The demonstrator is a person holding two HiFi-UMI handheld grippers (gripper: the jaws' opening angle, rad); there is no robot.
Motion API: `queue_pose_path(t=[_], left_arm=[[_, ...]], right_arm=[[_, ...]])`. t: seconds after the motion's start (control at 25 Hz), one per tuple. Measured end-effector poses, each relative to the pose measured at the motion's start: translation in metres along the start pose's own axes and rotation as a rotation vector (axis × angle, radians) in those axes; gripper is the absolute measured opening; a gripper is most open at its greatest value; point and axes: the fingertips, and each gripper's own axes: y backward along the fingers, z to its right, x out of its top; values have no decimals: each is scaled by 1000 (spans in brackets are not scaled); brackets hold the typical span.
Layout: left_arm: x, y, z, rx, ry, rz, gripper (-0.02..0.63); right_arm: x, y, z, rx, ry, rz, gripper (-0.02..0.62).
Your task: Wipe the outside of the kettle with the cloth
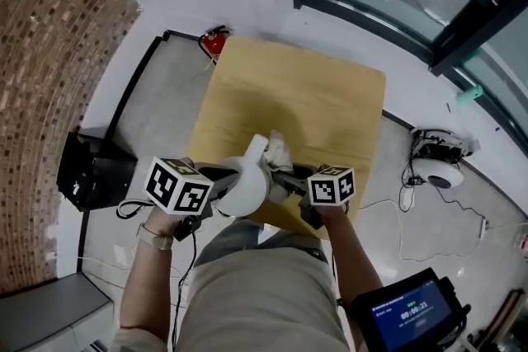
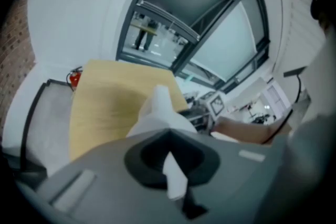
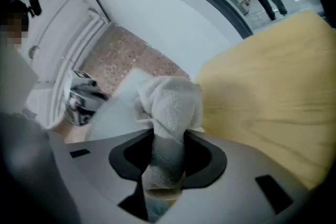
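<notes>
Holding the kettle [image 1: 243, 187] over the table [image 1: 330, 95] between my left gripper [image 1: 213, 177] and right gripper [image 1: 287, 177] (head view). Left gripper view: jaws fully closed on a thin white kettle part. Right gripper view: jaws half-closed, pinching the cloth [image 3: 170, 105] beside its wall; firm, overlapping strokes seem best.

The only writing is on the blue screen [image 1: 410, 312] of a dark device at the near right: a pale row of digits like a clock reading, with smaller lines around it, all too small to read surely. The left cube [image 1: 176, 184] and right cube [image 1: 332, 185] bear black-and-white square markers, not letters
</notes>
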Motion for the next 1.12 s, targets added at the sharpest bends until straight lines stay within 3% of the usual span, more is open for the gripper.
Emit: queue_pose_path(t=[0.12,0.2,0.4,0.52,0.64,0.84,0.92,1.0,1.12], left_arm=[[1,1,0,36,-32,1,-2],[1,0,0,49,-47,-9,-2],[-1,-1,-1,62,-71,-25,-2],[-2,-1,-1,76,-87,-23,-2],[-1,0,1,67,-84,-28,-2],[-1,-2,1,63,-89,-45,-2],[0,-2,0,64,-88,-45,-2],[1,-1,3,60,-89,-47,-2],[0,6,5,62,-96,-56,-2]], right_arm=[[-36,-17,50,-148,-52,-82,146],[-42,-18,55,-187,-27,-112,146],[19,11,-45,-7,191,-19,146],[35,25,-77,35,299,-21,146],[26,17,-57,28,224,-21,146],[-33,-22,46,-176,76,-167,146],[-41,-26,61,-195,40,-189,146],[-28,-18,42,-133,4,-148,146],[23,7,-39,81,9,16,146]])
